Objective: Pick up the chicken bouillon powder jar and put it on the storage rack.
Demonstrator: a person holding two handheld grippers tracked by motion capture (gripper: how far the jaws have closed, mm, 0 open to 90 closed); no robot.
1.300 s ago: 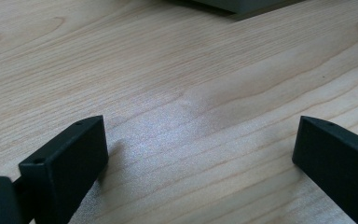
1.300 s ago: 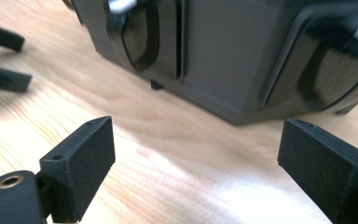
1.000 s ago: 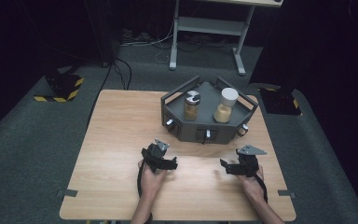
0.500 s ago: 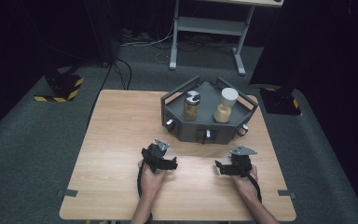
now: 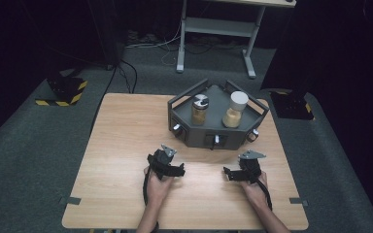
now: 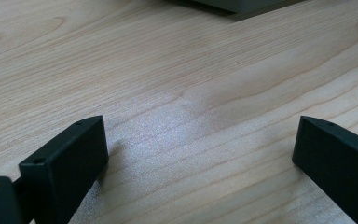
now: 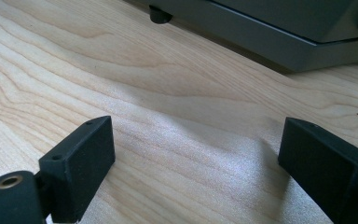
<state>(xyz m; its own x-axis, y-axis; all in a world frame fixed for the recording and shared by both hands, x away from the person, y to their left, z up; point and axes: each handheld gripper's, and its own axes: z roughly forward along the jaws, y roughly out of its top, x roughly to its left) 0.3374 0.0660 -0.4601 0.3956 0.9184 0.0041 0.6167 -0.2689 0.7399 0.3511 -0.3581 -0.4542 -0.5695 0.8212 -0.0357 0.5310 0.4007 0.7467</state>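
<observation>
Both grippers rest low over the front half of the wooden table (image 5: 126, 126), each in a person's hand. My left gripper (image 5: 166, 163) is open, and in the left gripper view its jaws (image 6: 198, 140) stand wide apart over bare wood. My right gripper (image 5: 243, 169) is open too, with nothing between its jaws (image 7: 196, 140). Behind them stands a grey six-sided tray (image 5: 196, 140) with knobs on its front walls. It holds a jar with a silver lid (image 5: 199, 109) and a jar with a white lid (image 5: 234, 109). The tray's base (image 7: 279, 42) lies close ahead of the right gripper.
The table's left half and front strip are bare wood. On the carpet beyond the table stand a metal frame's legs (image 5: 213, 29), and a yellow-and-black striped block (image 5: 63, 92) lies to the left. Cables trail across the floor behind.
My right gripper has shifted slightly to the left, with its jaws still open. The left gripper and the jars have stayed put.
</observation>
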